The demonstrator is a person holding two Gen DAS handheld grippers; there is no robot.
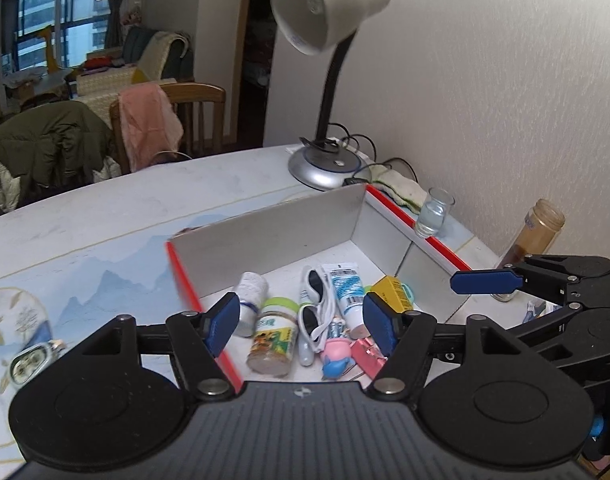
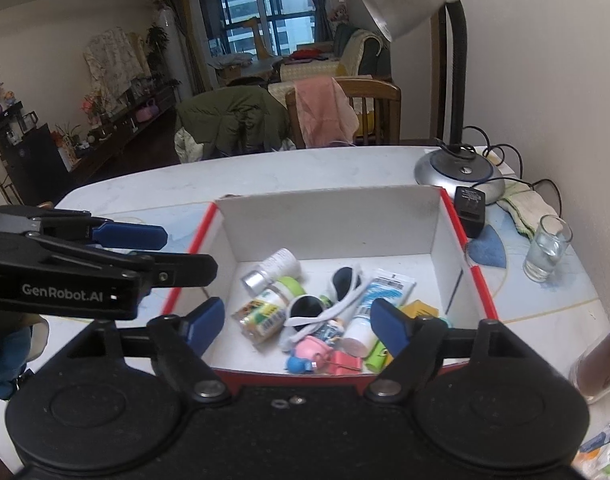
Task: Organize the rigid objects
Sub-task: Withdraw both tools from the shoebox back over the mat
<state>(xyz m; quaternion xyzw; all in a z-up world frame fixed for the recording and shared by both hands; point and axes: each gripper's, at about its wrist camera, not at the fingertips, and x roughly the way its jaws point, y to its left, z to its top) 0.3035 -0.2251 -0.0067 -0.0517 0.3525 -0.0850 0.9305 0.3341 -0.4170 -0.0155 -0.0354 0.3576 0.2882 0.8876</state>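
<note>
hovering both hand-held grippers, left hand-held gripper and right hand-held gripper, spread and empty over the box holding the sunglasses, we'd next grab the flashlight left on the surface.

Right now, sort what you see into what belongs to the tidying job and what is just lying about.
Job: box; in it the sunglasses, tube, white bottle, green-lidded jar, pink toy; small gadget outside on the table.

Lying about: lamp, glass, cloth, plug adapter, brown jar.
</note>
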